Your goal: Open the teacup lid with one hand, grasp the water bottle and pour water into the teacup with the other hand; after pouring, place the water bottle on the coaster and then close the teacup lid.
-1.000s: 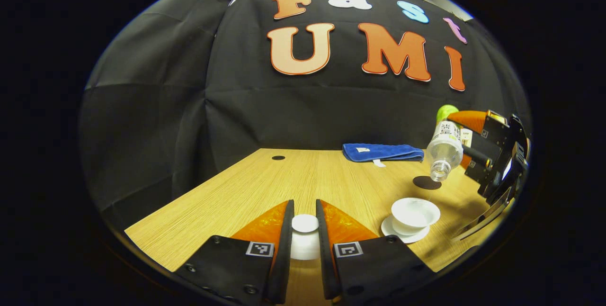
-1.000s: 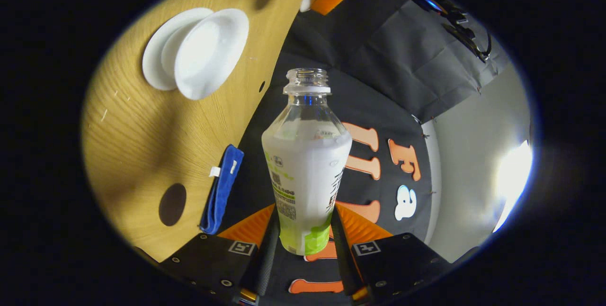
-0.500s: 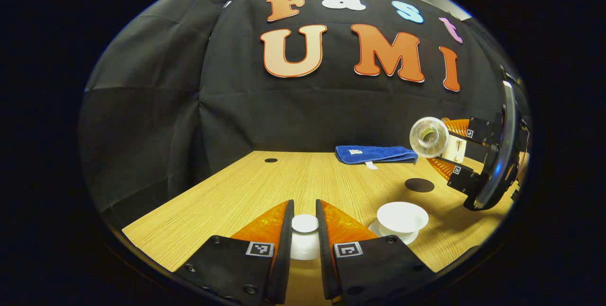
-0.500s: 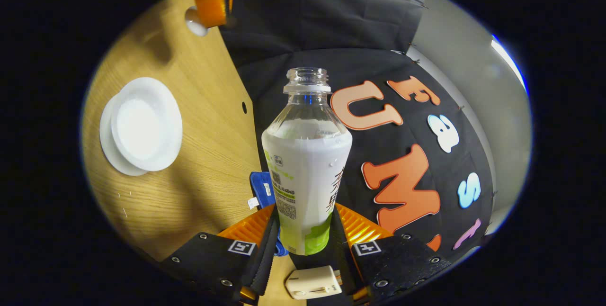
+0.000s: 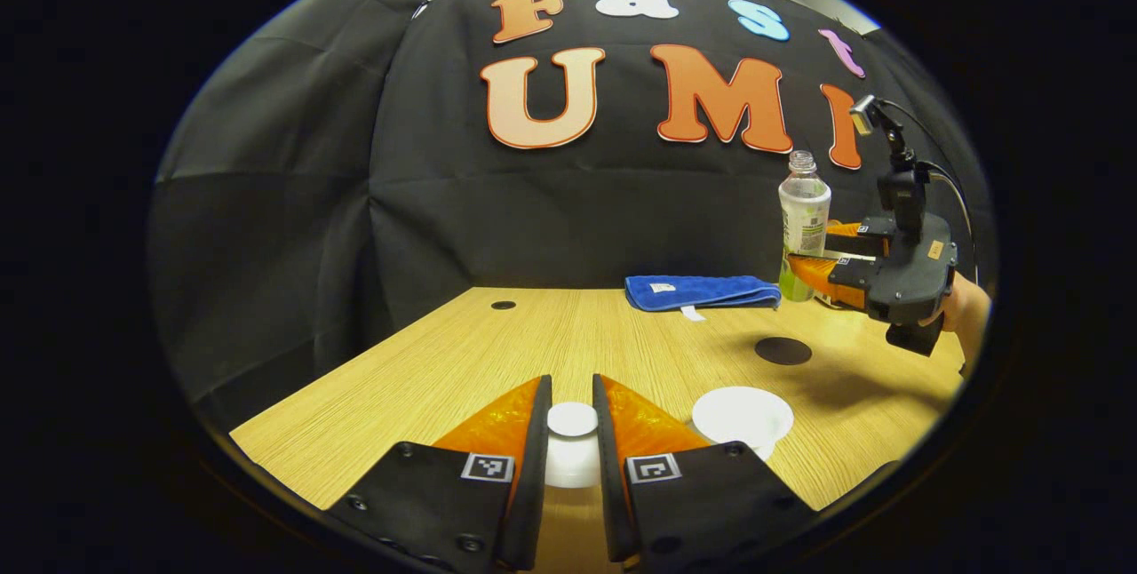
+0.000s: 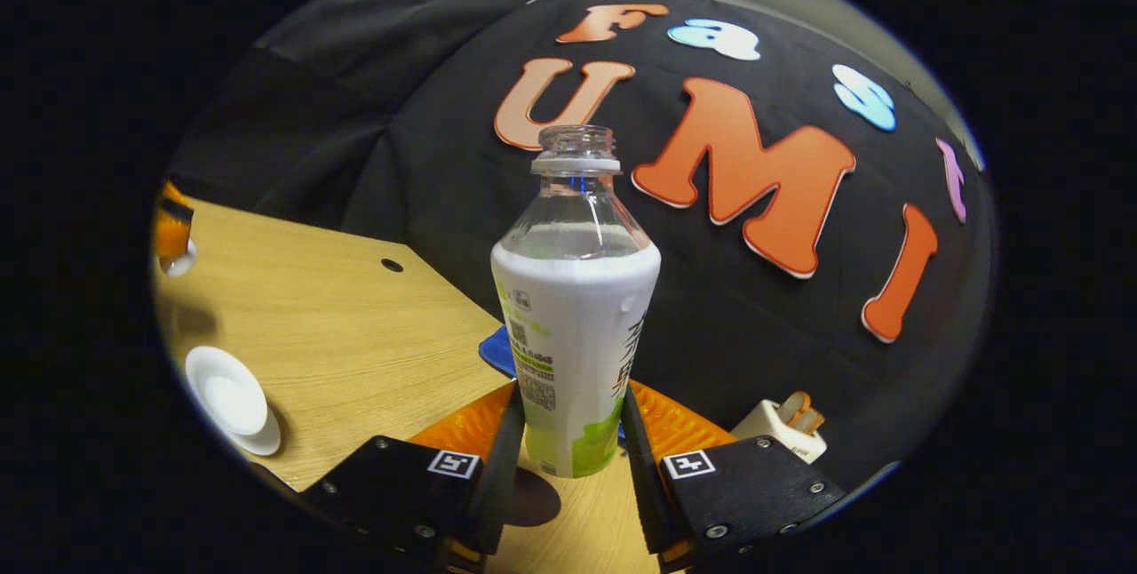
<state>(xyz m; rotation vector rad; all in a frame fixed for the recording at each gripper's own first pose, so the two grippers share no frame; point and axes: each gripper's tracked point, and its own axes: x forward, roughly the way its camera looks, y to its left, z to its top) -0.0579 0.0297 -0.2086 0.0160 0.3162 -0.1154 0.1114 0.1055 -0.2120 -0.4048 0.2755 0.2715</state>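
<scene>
- Water bottle (image 6: 576, 325) is held upright and uncapped, pinched at its lower body by both fingers of the right gripper (image 6: 568, 458), above the dark coaster (image 5: 783, 350).
- Teacup lid (image 5: 572, 419) is clamped between the fingers of the left gripper (image 5: 569, 432).
- Open teacup (image 5: 743, 415) is seen on the wooden table (image 5: 462, 361), near a blue cloth (image 5: 702, 291).

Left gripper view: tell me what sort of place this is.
Probably a staged recording booth, not a home: black cloth wall behind a bare wooden table, with just a teacup, blue cloth, coaster and water bottle.
</scene>
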